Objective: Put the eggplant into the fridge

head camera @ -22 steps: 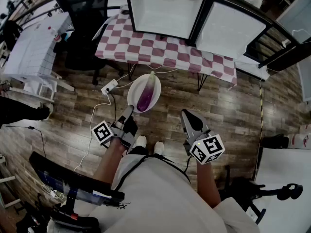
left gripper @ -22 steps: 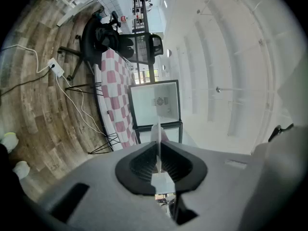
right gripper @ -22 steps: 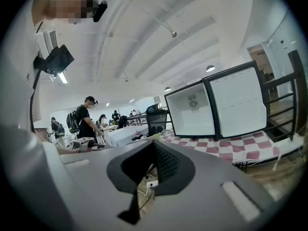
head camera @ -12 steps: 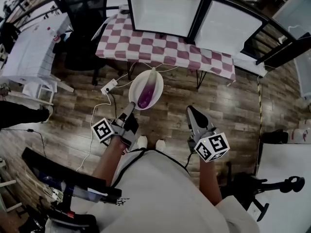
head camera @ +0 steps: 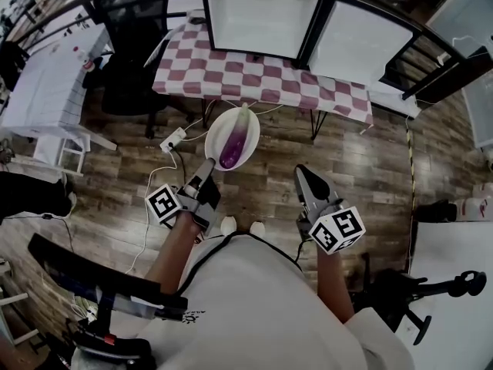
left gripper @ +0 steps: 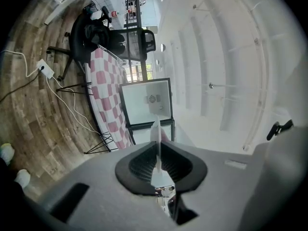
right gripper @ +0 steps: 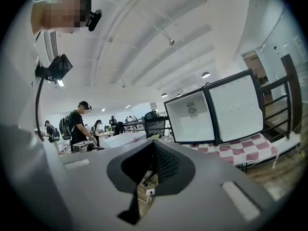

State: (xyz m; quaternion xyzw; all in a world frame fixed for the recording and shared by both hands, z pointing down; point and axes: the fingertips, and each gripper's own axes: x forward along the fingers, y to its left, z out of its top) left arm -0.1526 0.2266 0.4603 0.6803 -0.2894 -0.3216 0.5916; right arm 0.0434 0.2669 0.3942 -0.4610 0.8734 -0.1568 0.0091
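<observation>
looks like mid-carry: left gripper (head camera: 208,165) pinching the plate (head camera: 212,132) rim, eggplant (head camera: 233,146) aboard, right gripper (head camera: 302,175) closed and empty; next, lift into the fridge (head camera: 262,21).

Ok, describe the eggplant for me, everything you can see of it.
The eggplant is long and glossy, deep purple at the near end, paling toward a green stem that points at the checkered table. It lies lengthwise in a white plate and touches only that. The left gripper clamps the plate's near rim and holds it above the wooden floor, short of the open fridge.
</observation>
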